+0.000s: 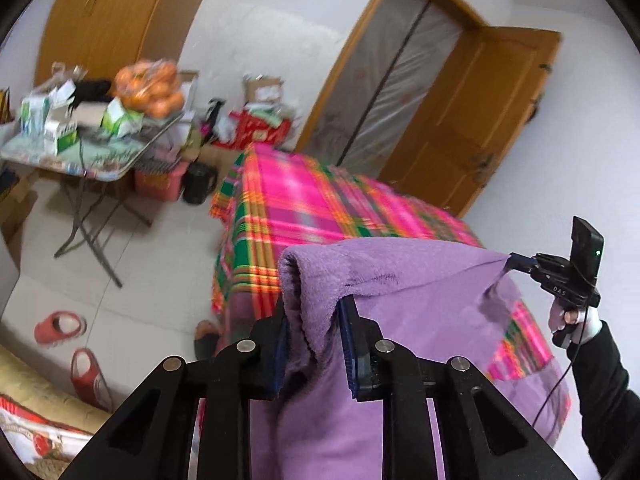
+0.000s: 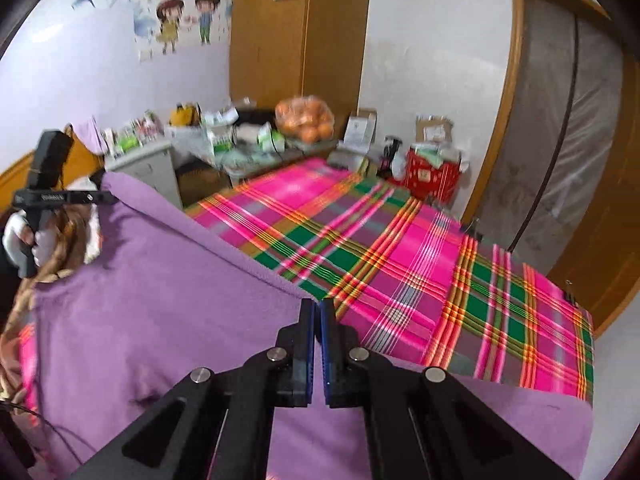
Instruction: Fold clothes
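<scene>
Both my grippers are gripping the purple garment point(image 1: 420, 280) above the plaid bed point(image 2: 400, 248).

My left gripper point(image 1: 313, 316) is clamping a thick bunched fold; my right gripper point(image 2: 317, 312) is pinching the stretched top edge, jaws nearly touching.

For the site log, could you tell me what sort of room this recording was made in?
Most likely a lived-in bedroom at home: a bed under a pink plaid sheet, a wooden wardrobe, cartoon wall stickers, and a cluttered folding table holding a bag of oranges.
</scene>
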Tool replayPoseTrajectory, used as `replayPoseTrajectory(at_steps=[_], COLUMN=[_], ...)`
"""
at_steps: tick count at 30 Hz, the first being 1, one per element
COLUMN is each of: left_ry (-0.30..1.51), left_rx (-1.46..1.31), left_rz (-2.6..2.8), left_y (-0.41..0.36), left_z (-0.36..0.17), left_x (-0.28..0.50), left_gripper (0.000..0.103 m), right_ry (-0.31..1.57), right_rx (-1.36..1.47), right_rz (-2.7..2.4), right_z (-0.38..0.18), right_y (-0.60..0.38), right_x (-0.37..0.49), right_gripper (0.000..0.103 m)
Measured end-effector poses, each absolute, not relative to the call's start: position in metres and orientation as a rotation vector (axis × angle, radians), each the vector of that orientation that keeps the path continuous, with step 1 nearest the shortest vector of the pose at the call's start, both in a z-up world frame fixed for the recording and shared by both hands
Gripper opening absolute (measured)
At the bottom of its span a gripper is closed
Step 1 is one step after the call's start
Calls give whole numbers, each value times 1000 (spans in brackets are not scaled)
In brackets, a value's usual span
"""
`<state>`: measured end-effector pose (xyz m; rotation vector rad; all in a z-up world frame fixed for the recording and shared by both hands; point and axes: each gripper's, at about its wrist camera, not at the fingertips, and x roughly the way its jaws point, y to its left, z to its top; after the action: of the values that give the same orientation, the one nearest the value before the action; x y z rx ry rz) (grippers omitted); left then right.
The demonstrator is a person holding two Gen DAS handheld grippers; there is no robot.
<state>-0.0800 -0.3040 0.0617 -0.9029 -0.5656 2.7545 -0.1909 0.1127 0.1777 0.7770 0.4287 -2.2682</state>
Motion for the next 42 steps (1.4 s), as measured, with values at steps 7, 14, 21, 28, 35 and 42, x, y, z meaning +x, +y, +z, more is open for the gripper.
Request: replayPoseTrajectory(at_steps=[7,14,21,28,35,42], left_ry=[-483,-491,-704,-951,-1104,-1213], left_rx=[-734,-776,-785,-785,-836,-778], left_rz=[2746,2797,2792,2834,2834,2812], left_y=[-278,-266,-255,-237,-229,-231], left_z=[71,33,31,17,6,17], left_x=[4,66,91,103,109,110], left_gripper=[24,24,37,54,54,54], right_ry=[348,376,-100,-401,-380,-388], right_rx=[667,722,996,1176,1284,1345], right_rz=[-2285,-2265,-2319,-2306,-2316,-2350], right_z=[199,163,128,110,97,86], right_y=[144,150,171,170,155,150], right_x=[-84,-8,-62,-124,-145,-157], right_gripper=[0,1,38,49,49,9])
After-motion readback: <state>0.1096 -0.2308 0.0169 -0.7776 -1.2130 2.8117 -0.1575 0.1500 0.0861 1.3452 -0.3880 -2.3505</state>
